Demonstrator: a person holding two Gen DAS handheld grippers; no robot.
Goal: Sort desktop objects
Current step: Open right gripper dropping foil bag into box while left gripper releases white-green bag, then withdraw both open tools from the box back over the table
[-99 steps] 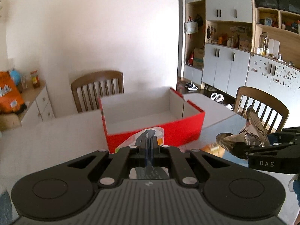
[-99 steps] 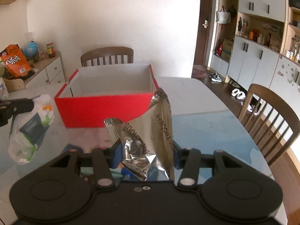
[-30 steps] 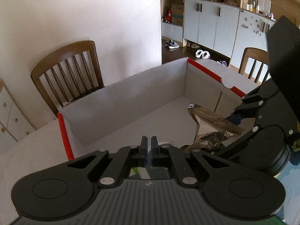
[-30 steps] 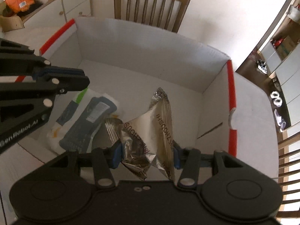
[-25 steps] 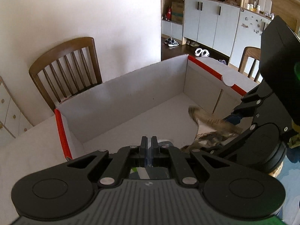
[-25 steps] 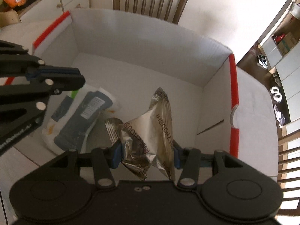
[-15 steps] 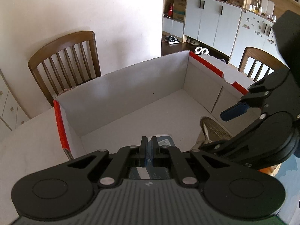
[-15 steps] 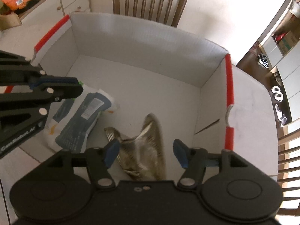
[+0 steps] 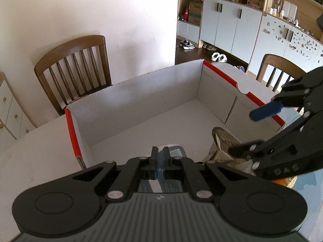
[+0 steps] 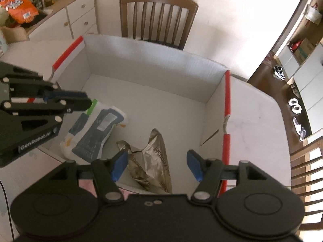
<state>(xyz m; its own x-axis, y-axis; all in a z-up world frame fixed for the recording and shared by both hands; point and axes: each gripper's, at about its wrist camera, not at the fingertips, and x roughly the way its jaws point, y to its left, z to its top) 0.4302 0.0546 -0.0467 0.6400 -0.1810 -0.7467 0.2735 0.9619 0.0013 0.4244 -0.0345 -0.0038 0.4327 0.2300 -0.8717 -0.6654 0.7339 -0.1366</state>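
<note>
A red shoebox with a white inside (image 10: 227,100) stands on the table. In it lie a crumpled silver foil bag (image 10: 149,157) and a white and blue pouch (image 10: 94,133). My right gripper (image 10: 157,165) hangs open above the foil bag, its blue pads clear of it on both sides. My left gripper (image 10: 85,101) is over the box's left side, shut on the pouch's green top edge. In the left wrist view the shut left gripper (image 9: 158,157) hides most of the pouch (image 9: 175,151). The foil bag (image 9: 226,141) lies under the right gripper (image 9: 252,131), inside the box (image 9: 71,133).
One wooden chair (image 10: 157,16) stands behind the box and another (image 9: 280,68) at the table's right. The white table (image 10: 252,121) runs on past the box. At the far left, a sideboard holds an orange snack bag (image 10: 18,6).
My right gripper opened and let go of the foil bag, which dropped onto the box floor. The gripper then lifted a little. The left gripper stayed shut and almost still.
</note>
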